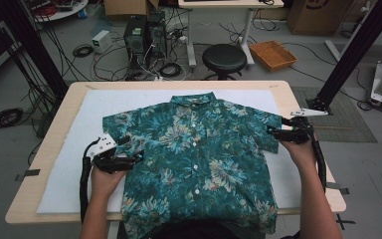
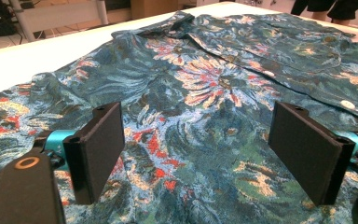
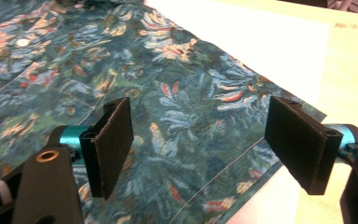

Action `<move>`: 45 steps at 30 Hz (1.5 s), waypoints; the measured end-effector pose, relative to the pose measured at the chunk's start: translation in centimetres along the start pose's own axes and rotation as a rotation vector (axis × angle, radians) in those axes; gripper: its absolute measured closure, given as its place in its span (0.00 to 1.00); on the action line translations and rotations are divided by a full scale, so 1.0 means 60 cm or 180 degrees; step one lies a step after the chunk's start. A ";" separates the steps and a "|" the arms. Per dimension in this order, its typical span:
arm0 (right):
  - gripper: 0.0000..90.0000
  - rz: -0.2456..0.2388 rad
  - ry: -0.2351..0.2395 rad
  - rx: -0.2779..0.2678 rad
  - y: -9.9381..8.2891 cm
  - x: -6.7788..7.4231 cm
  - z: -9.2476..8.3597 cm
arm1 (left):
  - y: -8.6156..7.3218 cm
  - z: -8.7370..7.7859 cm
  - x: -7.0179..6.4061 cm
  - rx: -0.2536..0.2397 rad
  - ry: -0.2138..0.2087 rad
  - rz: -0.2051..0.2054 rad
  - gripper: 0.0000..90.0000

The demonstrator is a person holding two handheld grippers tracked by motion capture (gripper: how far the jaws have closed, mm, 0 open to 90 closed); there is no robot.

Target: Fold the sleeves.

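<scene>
Left tool [image 1: 138,156] at shirt's [image 1: 199,149] left flank below sleeve, jaws apart, cloth between and under them. Right tool [image 1: 271,130] at right sleeve hem, jaws also apart, nothing clamped. Shirt flat, face up, buttoned, on white mat [image 1: 69,169] over worktop [image 1: 54,129]; collar far, hem near person. Long axis runs away from person; each tool points inward across it, so likely fold goes side to middle.

A pale wooden counter [image 1: 54,130] carried a white mat [image 1: 79,149] that covered most of its top, leaving bare wood along the left, right and far edges. A teal floral shirt [image 1: 199,154] lay spread flat on the mat, collar at the far side.
</scene>
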State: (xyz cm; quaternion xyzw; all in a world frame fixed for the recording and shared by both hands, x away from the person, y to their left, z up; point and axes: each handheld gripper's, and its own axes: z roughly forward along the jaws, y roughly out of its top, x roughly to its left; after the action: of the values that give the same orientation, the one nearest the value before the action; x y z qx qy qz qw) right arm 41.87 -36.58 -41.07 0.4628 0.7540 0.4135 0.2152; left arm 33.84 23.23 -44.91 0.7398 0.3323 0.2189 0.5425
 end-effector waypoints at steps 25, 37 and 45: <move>0.27 0.0268 -0.0186 0.0322 0.007 -0.042 0.059 | 0.000 0.001 -0.001 0.0001 0.0012 0.0001 0.21; 0.31 0.0303 -0.0272 0.0461 0.012 -0.049 0.079 | 0.000 0.000 -0.001 0.0005 0.0010 0.0007 0.21; 0.58 0.0211 -0.0400 0.0629 -0.002 -0.051 0.088 | 0.000 0.001 -0.001 0.0002 0.0015 0.0000 0.21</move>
State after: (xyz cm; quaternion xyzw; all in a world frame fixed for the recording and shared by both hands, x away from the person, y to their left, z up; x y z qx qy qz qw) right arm 46.99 -37.04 -44.35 0.5314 0.7604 0.3142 0.2015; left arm 33.83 23.16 -44.91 0.7394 0.3337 0.2206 0.5415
